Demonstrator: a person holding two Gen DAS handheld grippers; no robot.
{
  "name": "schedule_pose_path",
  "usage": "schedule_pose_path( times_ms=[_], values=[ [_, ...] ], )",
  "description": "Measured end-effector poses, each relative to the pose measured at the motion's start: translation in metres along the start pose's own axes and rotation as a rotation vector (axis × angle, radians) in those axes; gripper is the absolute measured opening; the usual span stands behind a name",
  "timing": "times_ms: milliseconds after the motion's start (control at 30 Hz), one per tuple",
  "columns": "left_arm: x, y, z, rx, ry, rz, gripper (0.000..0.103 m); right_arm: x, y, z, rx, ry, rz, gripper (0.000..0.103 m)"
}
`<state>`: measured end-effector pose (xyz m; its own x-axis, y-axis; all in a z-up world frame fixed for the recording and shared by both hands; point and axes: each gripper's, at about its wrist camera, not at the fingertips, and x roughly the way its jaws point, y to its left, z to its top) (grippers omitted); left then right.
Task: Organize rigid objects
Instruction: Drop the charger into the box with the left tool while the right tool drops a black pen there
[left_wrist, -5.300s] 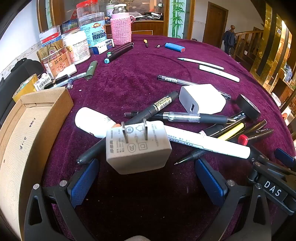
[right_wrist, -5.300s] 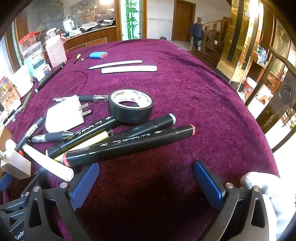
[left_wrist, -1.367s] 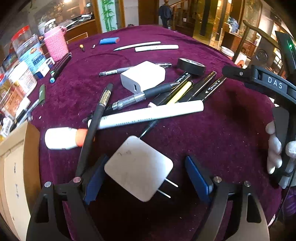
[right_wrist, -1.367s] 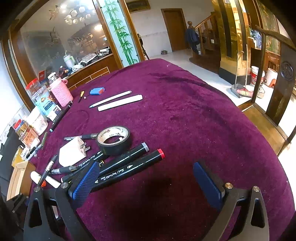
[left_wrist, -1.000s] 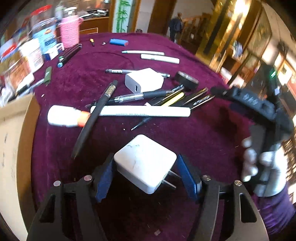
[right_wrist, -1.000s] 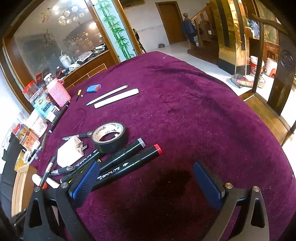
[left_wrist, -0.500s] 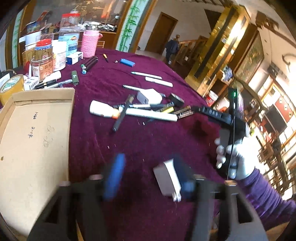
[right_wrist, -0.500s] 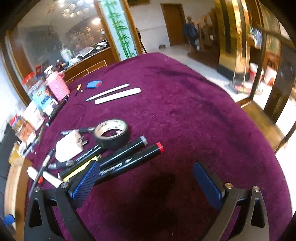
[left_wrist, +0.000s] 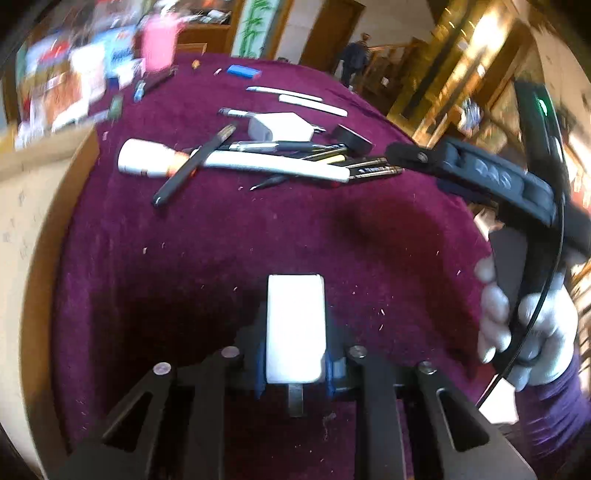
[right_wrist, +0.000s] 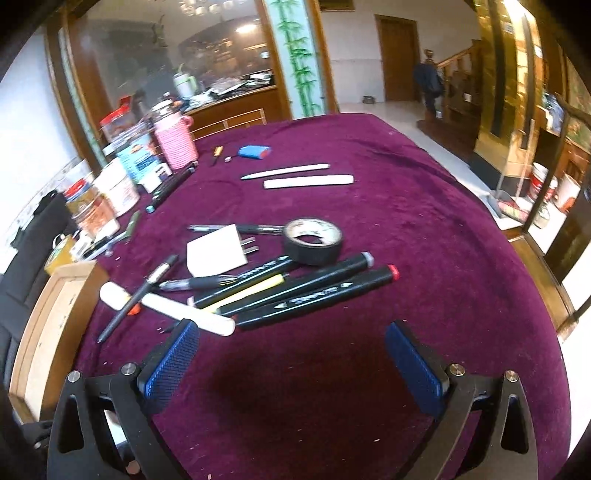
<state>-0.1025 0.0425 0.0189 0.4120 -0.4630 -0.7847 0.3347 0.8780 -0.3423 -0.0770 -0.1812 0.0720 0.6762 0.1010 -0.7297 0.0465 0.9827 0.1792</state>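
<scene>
Tongs on my left (left_wrist: 295, 363) are closed on a white square plug adapter (left_wrist: 295, 328). I see it edge-on: its long axis runs straight away from the camera, and a metal prong shows under its near end, pointing back toward me. It is held above the purple velvet bench (left_wrist: 258, 240), near the front edge.

Further ahead lies a heap of rigid things: a white tube with an orange band (left_wrist: 147, 162), a black pen (left_wrist: 194, 166) lying across it, a long white stick (left_wrist: 273, 166) and a second white plug adapter (left_wrist: 280, 127). A brown cardboard box (left_wrist: 33, 229) stands at the left of the bench, just beside the heap.

My right tongs (right_wrist: 295, 360) are wide open and hold nothing. They hover over a bare part of the cloth. In front of them lie two thick black markers, one with a red cap (right_wrist: 317, 297) and one with a grey cap (right_wrist: 299, 284), both pointing up to the right. A roll of black tape (right_wrist: 313, 240) lies just behind them. From the left camera, the white-gloved hand (left_wrist: 524, 332) holding the right tool is at the right side, well apart from the adapter.
</scene>
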Motion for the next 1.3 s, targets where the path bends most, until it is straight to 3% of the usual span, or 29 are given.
schedule_pose_path(
  times_ms=[167, 300, 400, 467, 600, 700, 867, 900, 933, 1000, 1133, 1300],
  values=[
    [-0.026, 0.023, -0.004, -0.092, -0.053, -0.103, 0.022, 0.009, 0.012, 0.009, 0.004, 0.041, 0.078, 0.102],
    [-0.049, 0.029, -0.009, -0.107, -0.099, -0.145, 0.022, 0.021, 0.035, 0.022, 0.044, 0.087, 0.229, 0.102],
    [-0.058, 0.031, -0.010, -0.099, -0.122, -0.155, 0.022, 0.038, 0.064, 0.032, 0.065, 0.151, 0.353, 0.093],
    [-0.062, 0.033, -0.011, -0.101, -0.132, -0.178, 0.022, 0.051, 0.086, 0.036, 0.044, 0.194, 0.387, 0.079],
    [-0.074, 0.038, -0.015, -0.094, -0.152, -0.207, 0.022, 0.072, 0.127, 0.039, -0.032, 0.245, 0.350, 0.073],
    [-0.090, 0.044, -0.018, -0.089, -0.179, -0.209, 0.022, 0.090, 0.148, 0.041, -0.072, 0.277, 0.258, 0.072],
    [-0.113, 0.063, -0.022, -0.113, -0.225, -0.197, 0.022, 0.112, 0.152, 0.042, -0.056, 0.329, 0.229, 0.054],
    [-0.116, 0.066, -0.023, -0.119, -0.230, -0.191, 0.022, 0.113, 0.153, 0.042, -0.055, 0.320, 0.223, 0.048],
    [-0.118, 0.071, -0.023, -0.130, -0.236, -0.183, 0.022, 0.114, 0.154, 0.042, -0.057, 0.316, 0.214, 0.026],
    [-0.122, 0.080, -0.024, -0.151, -0.246, -0.175, 0.022, 0.117, 0.153, 0.039, -0.051, 0.326, 0.206, 0.014],
    [-0.127, 0.097, -0.026, -0.196, -0.260, -0.147, 0.022, 0.117, 0.148, 0.036, -0.035, 0.313, 0.215, 0.012],
    [-0.139, 0.120, -0.025, -0.250, -0.287, -0.121, 0.022, 0.096, 0.141, 0.039, 0.003, 0.264, 0.305, 0.012]
  ],
)
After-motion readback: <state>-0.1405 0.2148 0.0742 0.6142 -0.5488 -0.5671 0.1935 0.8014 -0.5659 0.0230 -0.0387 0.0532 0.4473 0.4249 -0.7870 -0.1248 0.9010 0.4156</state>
